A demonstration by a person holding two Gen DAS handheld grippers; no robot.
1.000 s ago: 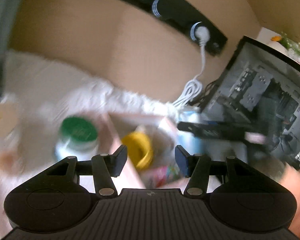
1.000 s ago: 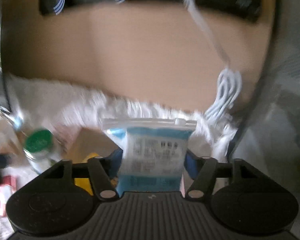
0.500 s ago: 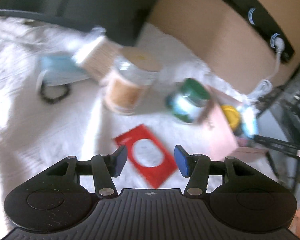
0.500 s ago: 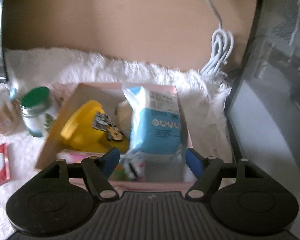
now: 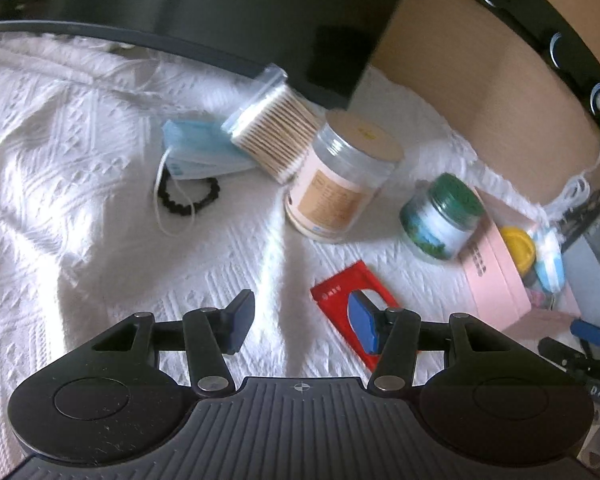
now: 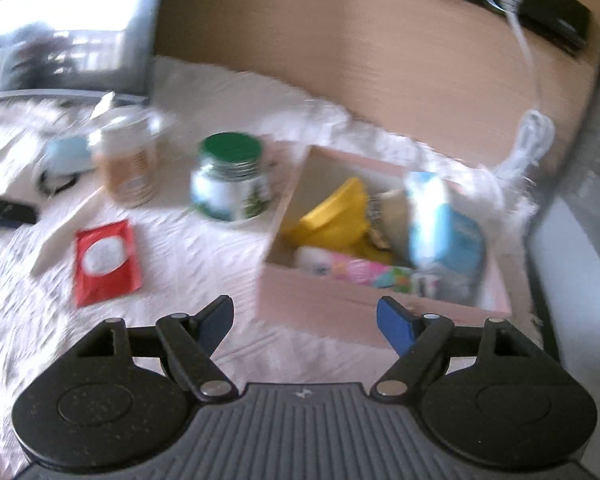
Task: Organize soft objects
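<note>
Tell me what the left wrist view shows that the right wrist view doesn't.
Left only: the cotton swab box and black bead bracelet sharply, plus the left gripper, open over the white cloth.
Right only: inside the pink box, the yellow item, blue-white pack and colourful packet; the right gripper is opening, nothing between.
Both: red packet, green-lidded jar, tan-lidded jar.

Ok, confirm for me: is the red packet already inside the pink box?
No, the red packet lies flat on the white cloth, left of the pink box, not inside it.
</note>
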